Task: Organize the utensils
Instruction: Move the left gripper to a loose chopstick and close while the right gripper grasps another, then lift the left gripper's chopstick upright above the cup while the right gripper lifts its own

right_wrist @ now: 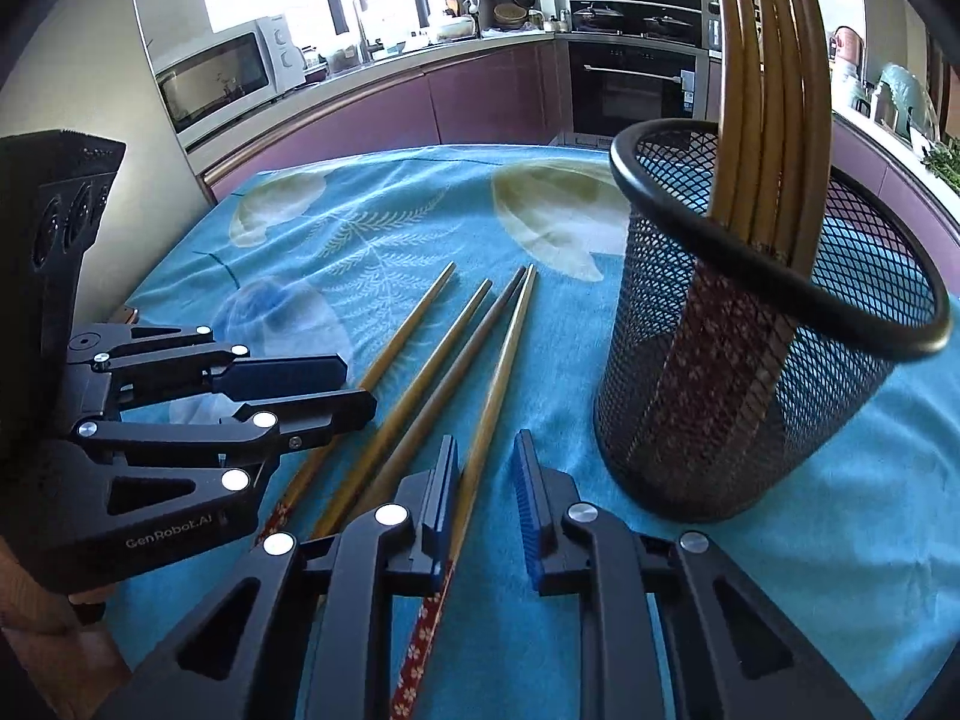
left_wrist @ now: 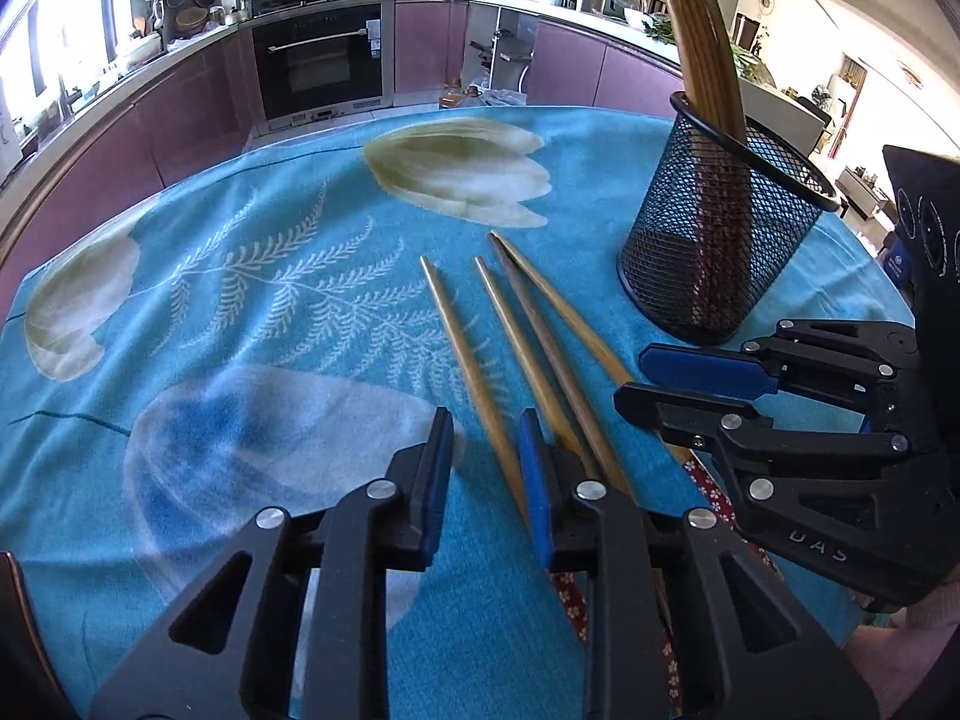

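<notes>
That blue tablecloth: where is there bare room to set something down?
The tablecloth lies bare left of the four loose chopsticks, out to the far edge by the oven. It is crowded on the right, where the chopsticks, the mesh holder and both grippers sit close together.

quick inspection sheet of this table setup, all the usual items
surface: blue flowered tablecloth, lying flat
job's things: four loose chopsticks lie side by side on the cloth; a black mesh cup stands upright beside them, already holding a bunch of chopsticks
clutter: nothing seen on the cloth
grippers: left hand-held gripper and right hand-held gripper are both low over the thick ends of the loose chopsticks; each has its jaws slightly apart with one chopstick running in between, not yet pinched
cables: nothing seen
surroundings: kitchen with an oven, a microwave and crowded counters
</notes>
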Demonstrator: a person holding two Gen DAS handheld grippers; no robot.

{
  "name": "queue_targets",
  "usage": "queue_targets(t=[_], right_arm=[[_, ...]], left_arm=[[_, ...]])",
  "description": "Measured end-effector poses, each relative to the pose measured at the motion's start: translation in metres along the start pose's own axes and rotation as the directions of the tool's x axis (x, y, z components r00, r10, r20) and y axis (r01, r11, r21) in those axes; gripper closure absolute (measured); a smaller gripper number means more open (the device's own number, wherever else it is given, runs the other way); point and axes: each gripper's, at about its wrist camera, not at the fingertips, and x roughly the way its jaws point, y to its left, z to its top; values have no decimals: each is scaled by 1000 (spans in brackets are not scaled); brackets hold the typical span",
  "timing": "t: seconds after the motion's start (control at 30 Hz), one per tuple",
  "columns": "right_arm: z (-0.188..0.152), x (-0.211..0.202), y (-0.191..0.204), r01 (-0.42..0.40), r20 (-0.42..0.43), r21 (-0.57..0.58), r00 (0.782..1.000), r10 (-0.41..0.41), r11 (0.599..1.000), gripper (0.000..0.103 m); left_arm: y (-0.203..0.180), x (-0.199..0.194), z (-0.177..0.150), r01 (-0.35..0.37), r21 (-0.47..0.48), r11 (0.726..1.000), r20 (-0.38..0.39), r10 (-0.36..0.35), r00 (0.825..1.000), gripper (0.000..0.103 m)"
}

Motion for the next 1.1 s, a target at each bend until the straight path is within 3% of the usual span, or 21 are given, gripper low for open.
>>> queue_targets(t=[0.23,0.73,1.1], right_arm=[[0,-1,-9,-40,6,59,999,40,997,96],[-6,-29,-12,-104,57,70,993,100,992,97],[-10,-78,-17,-153,164,52,976,143,987,97]], left_arm=[[-1,3,4,6,-33,999,7,-6,1000,95],[5,-26,-2,42,-74,996,62,-38,997,95],[-2,-73,2,129,-50,990,149,-120,982,95]])
